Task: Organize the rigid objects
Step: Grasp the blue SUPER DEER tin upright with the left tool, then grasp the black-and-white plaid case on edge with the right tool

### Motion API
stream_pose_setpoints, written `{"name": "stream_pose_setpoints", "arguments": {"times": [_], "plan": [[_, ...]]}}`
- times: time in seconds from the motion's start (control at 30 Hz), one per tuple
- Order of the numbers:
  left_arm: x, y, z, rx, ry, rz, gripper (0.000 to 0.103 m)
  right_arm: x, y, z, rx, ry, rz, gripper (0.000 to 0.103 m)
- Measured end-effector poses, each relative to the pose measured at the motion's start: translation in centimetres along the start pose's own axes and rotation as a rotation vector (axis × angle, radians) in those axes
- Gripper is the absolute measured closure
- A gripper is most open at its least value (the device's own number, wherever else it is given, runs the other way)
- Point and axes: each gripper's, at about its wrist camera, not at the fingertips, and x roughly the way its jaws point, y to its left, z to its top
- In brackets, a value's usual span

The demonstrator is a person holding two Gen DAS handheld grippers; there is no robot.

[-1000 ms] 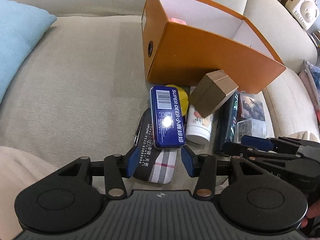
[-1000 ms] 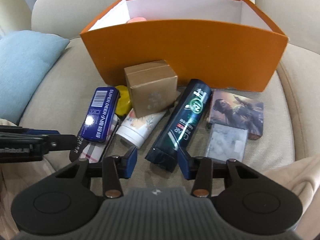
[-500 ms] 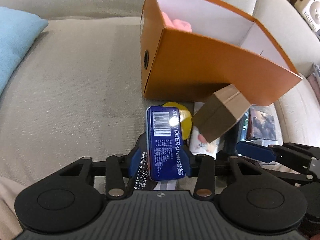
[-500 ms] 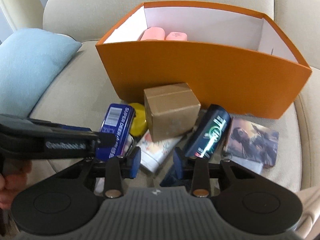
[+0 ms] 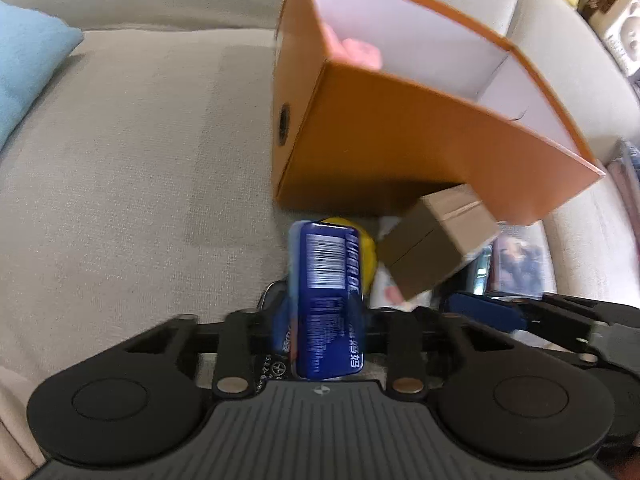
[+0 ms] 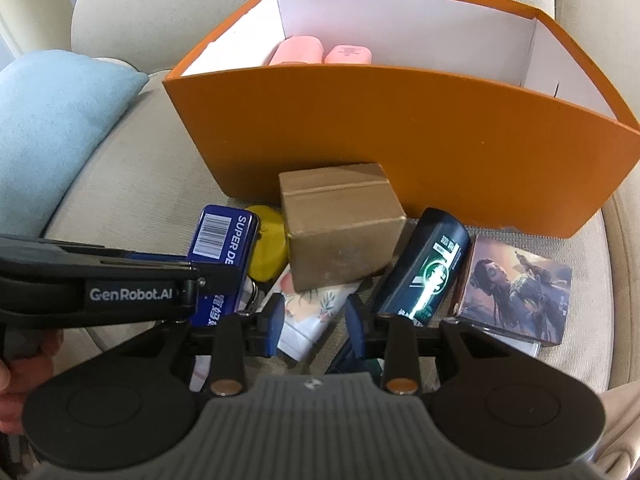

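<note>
A blue tin (image 5: 328,280) with a barcode stands tilted on its edge between the fingers of my left gripper (image 5: 320,316). The jaws are closing and the pads press on its sides. In the right wrist view the same tin (image 6: 222,236) shows beside the left gripper's arm. My right gripper (image 6: 316,326) is open just above the pile. The end of a white floral tube (image 6: 316,308) lies between its fingers, with a gap at the right pad. An orange box (image 6: 400,132) stands behind, with two pink items (image 6: 298,50) inside.
A brown cardboard box (image 6: 340,232), a dark green bottle (image 6: 424,268), a yellow object (image 6: 268,248) and a picture-printed box (image 6: 516,284) crowd the sofa seat before the orange box. A light blue cushion (image 6: 52,128) lies left. A hand (image 6: 24,360) holds the left gripper.
My left gripper moved forward over the blue tin and closed on it, and the tin turned onto its edge. My right gripper advanced toward the pile and its jaws narrowed around the white tube.
</note>
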Motion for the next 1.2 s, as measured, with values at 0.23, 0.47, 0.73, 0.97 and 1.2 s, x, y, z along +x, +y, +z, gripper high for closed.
{"name": "stream_pose_setpoints", "arguments": {"times": [0.23, 0.47, 0.73, 0.97, 1.2], "plan": [[-0.4, -0.9, -0.2, 0.004, 0.027, -0.040, 0.085, 0.3, 0.6, 0.1, -0.032, 0.007, 0.015, 0.069], [1.0, -1.5, -0.5, -0.012, 0.069, -0.032, 0.085, 0.7, -0.1, -0.2, -0.018, 0.031, 0.004, 0.073], [1.4, -1.7, -0.4, -0.037, 0.067, -0.040, 0.085, 0.6, -0.4, -0.5, -0.007, 0.031, -0.008, 0.073], [-1.6, -1.0, -0.5, -0.008, 0.033, -0.016, 0.087, -0.4, 0.5, -0.2, -0.015, 0.016, 0.030, 0.072], [-3.5, 2.3, -1.0, -0.033, 0.038, 0.060, 0.087, 0.7, 2.8, -0.1, 0.019, 0.099, 0.160, 0.072]]}}
